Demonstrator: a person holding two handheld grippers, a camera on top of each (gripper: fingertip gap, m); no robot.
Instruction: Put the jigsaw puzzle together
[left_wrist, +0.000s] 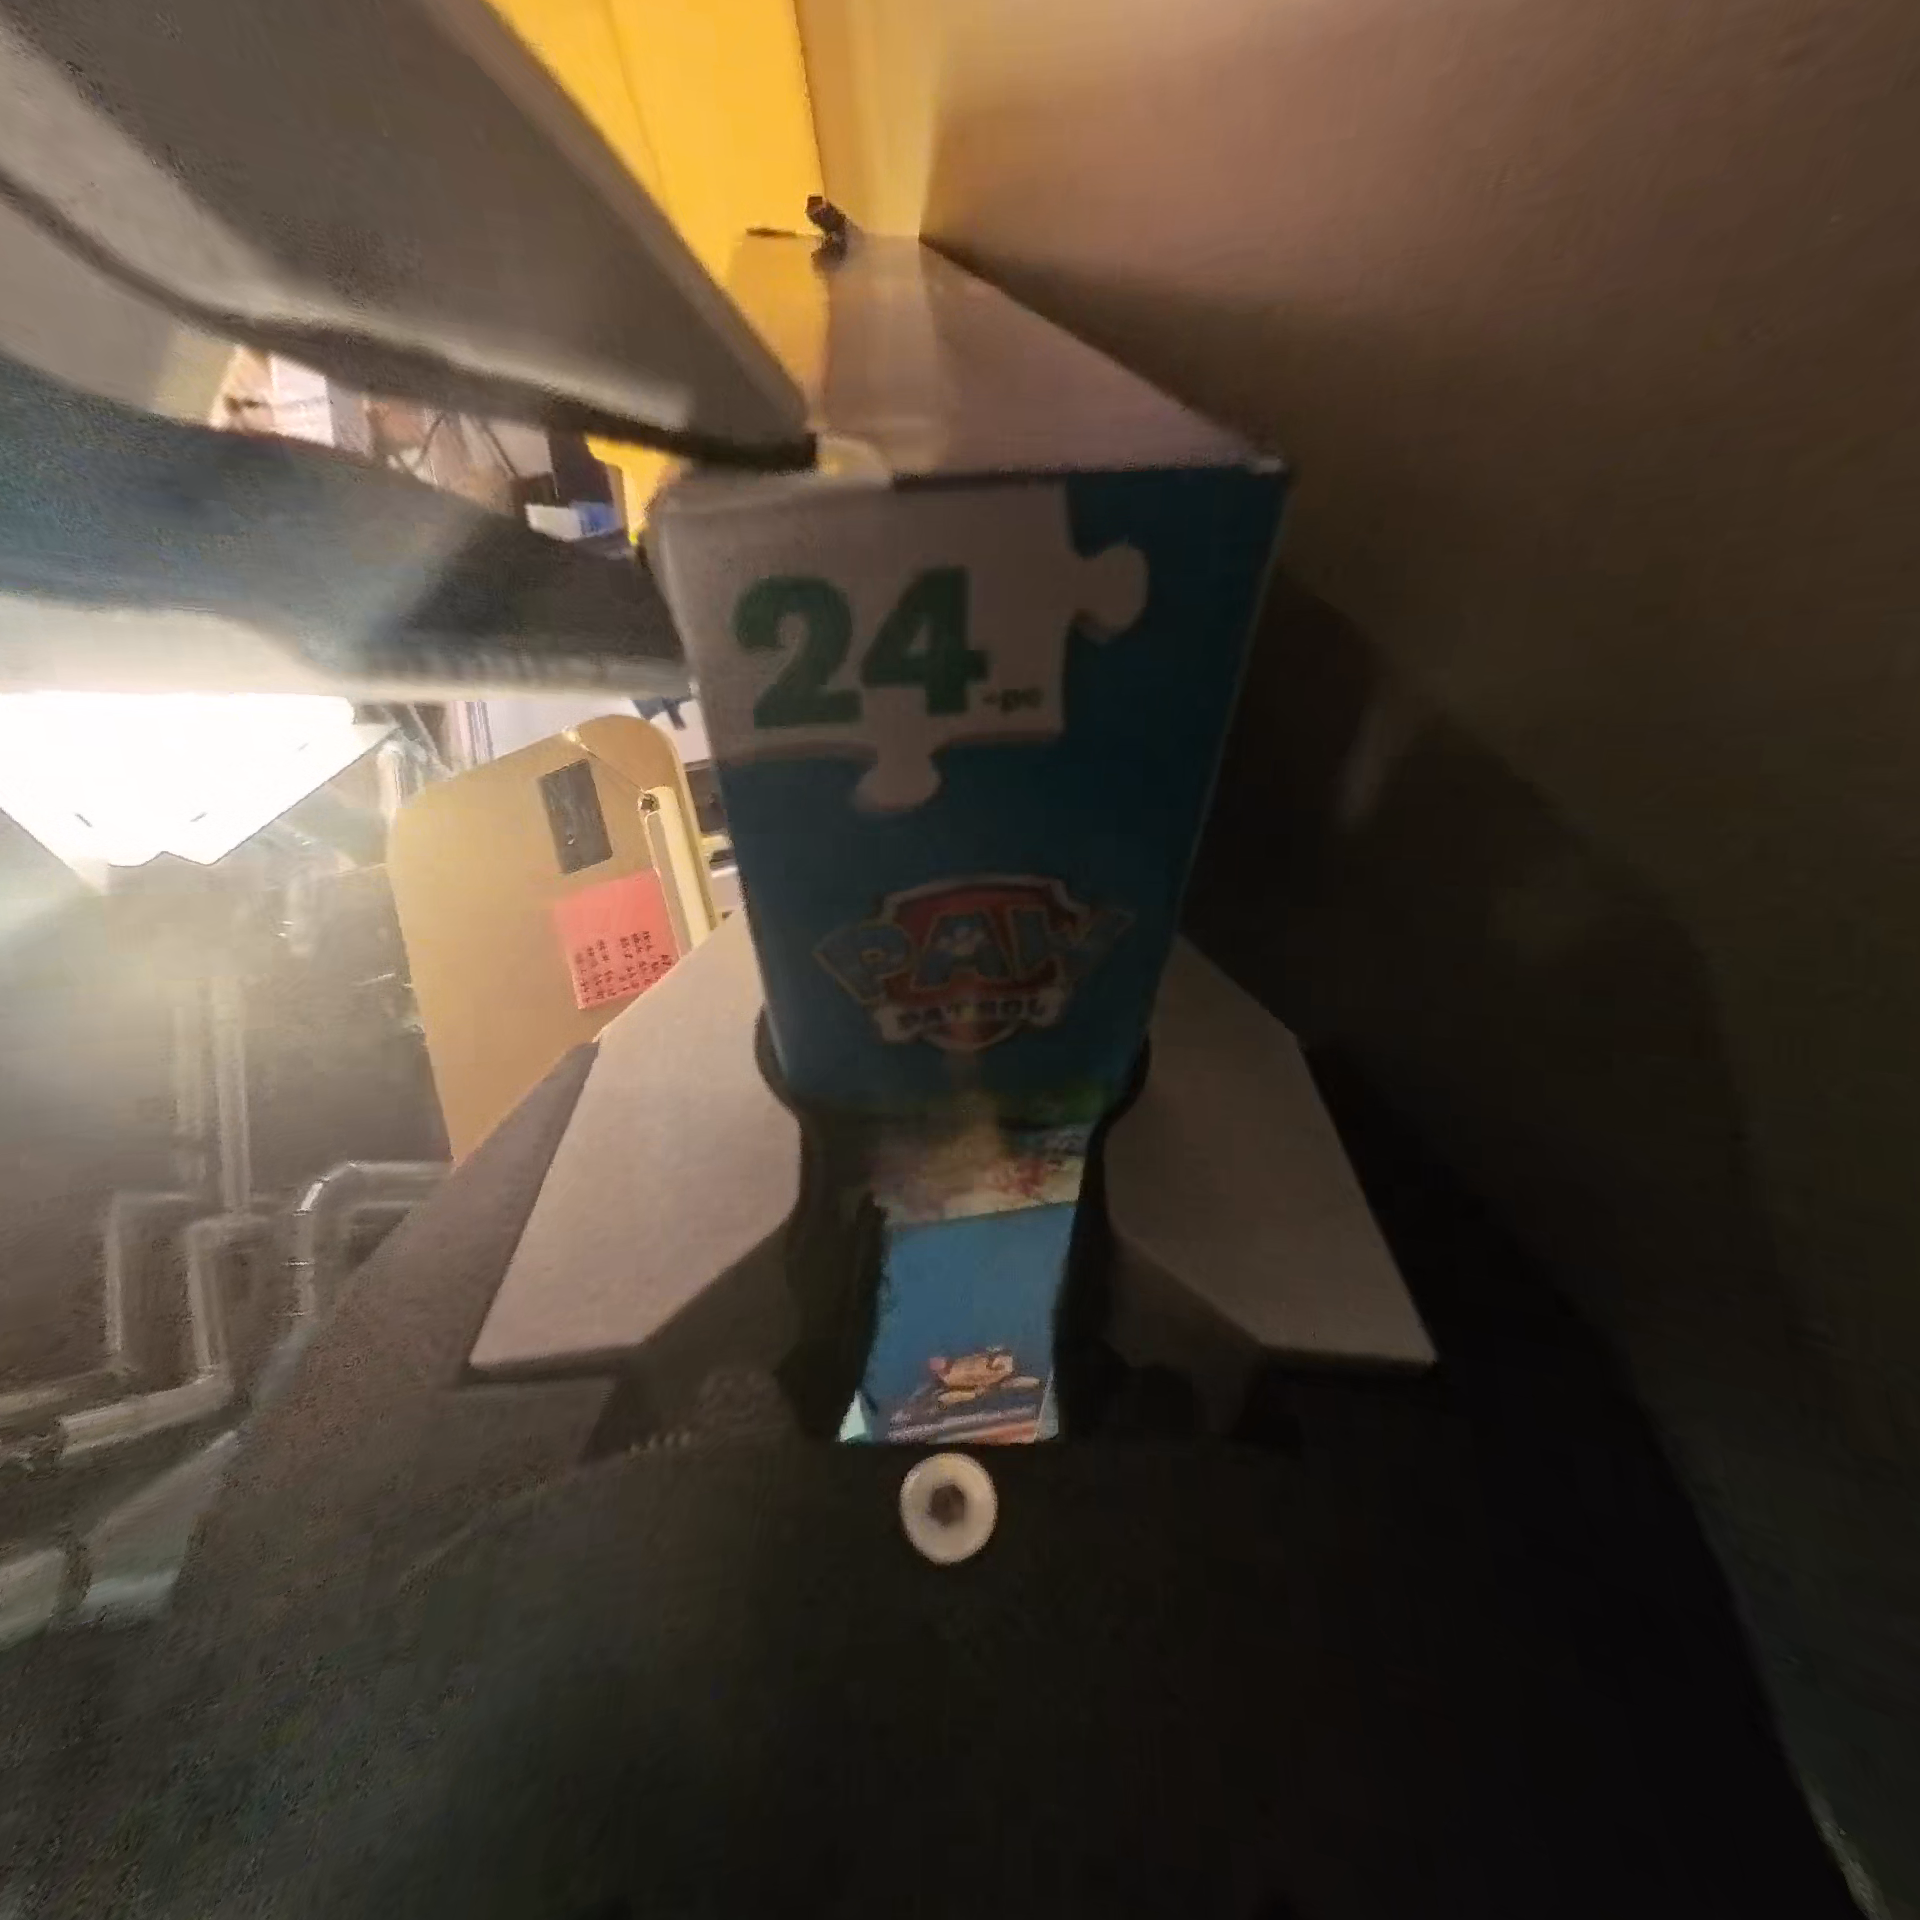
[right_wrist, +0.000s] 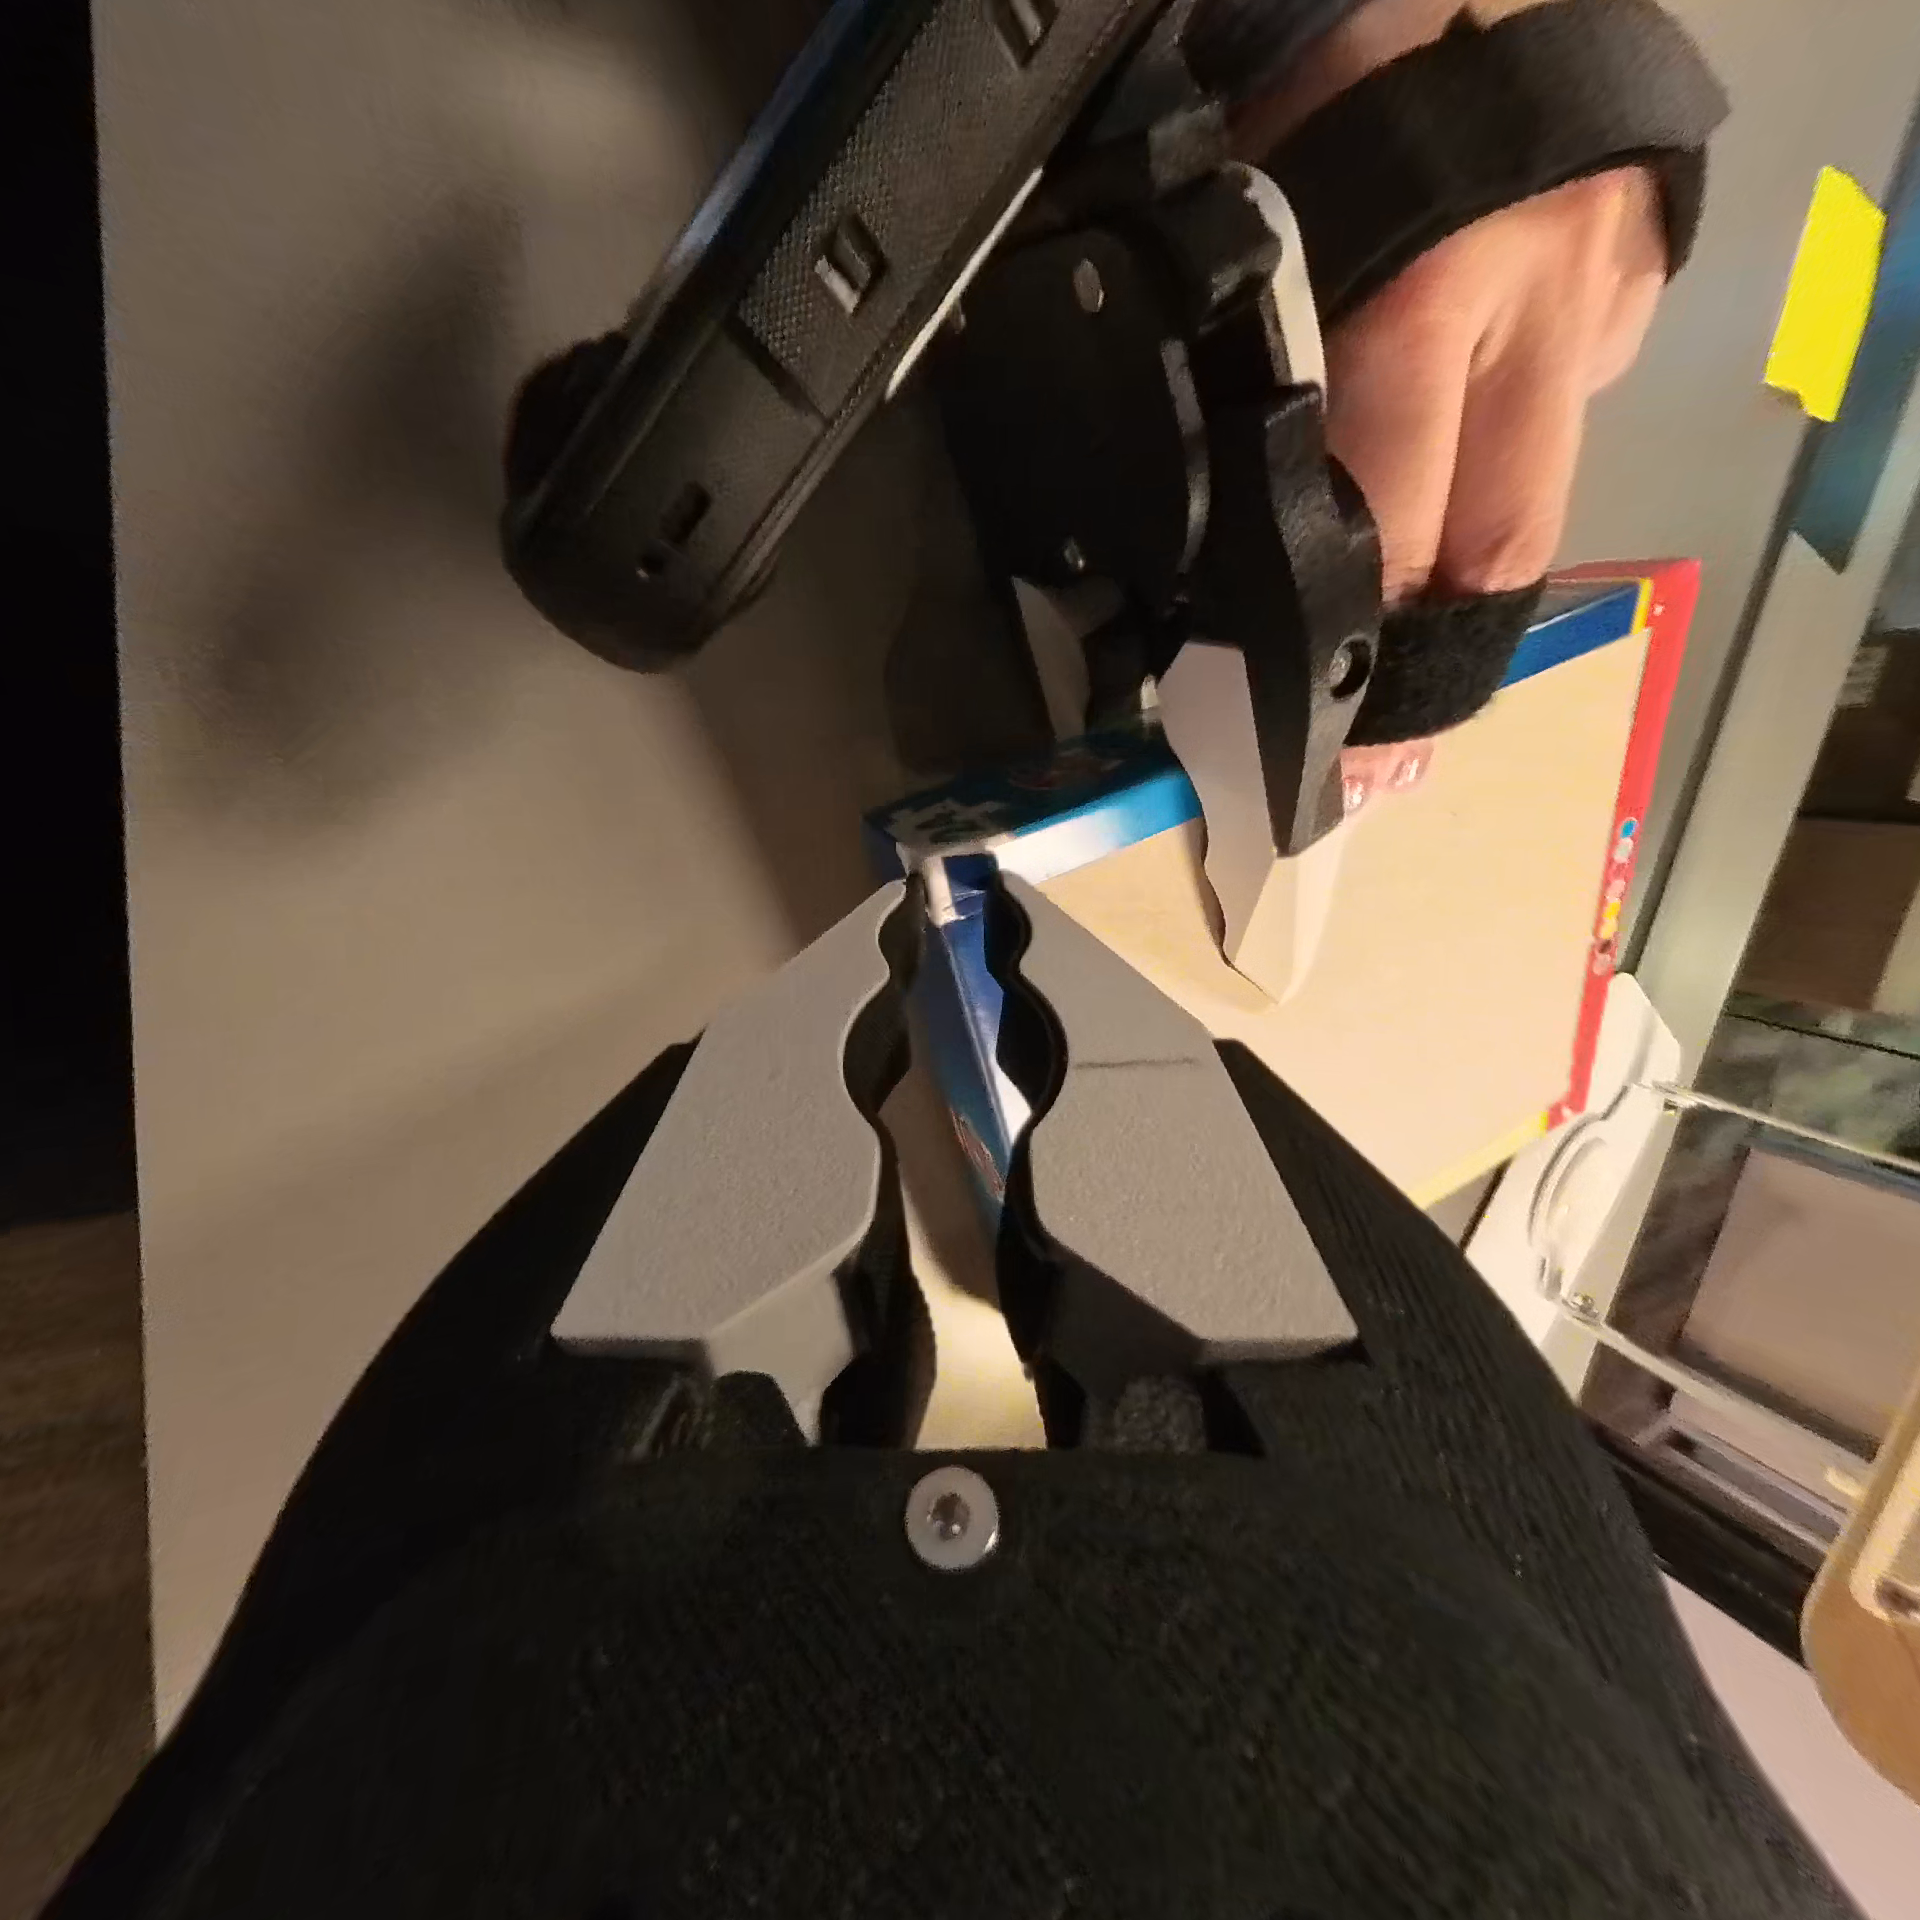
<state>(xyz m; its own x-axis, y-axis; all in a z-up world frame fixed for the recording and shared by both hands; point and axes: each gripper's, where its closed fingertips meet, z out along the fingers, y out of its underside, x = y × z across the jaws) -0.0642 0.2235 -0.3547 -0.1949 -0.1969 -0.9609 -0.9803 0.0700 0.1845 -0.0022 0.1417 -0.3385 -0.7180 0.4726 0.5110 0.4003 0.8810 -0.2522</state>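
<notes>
Both grippers are on 1 blue puzzle box (left_wrist: 987, 790), held up beside a pale wall (right_wrist: 416, 623). Left gripper (left_wrist: 951, 1049) clamps across the box's narrow side; right gripper (right_wrist: 961, 935) is pinched almost closed on a thin end flap (right_wrist: 961, 997) at the near corner. Box contents can't be seen. A hand (right_wrist: 1475, 343) holds the left gripper, far right.

A blue cardboard puzzle box (left_wrist: 966, 810), with a white puzzle-piece shape printed on its narrow side, is held off any surface beside a pale wall. Its plain tan underside (right_wrist: 1455, 935) shows, edged in red. The left tongs (left_wrist: 951, 1049) clamp its narrow side; the right tongs (right_wrist: 961, 914) pinch a blue end flap (right_wrist: 971, 1039) at one corner.
</notes>
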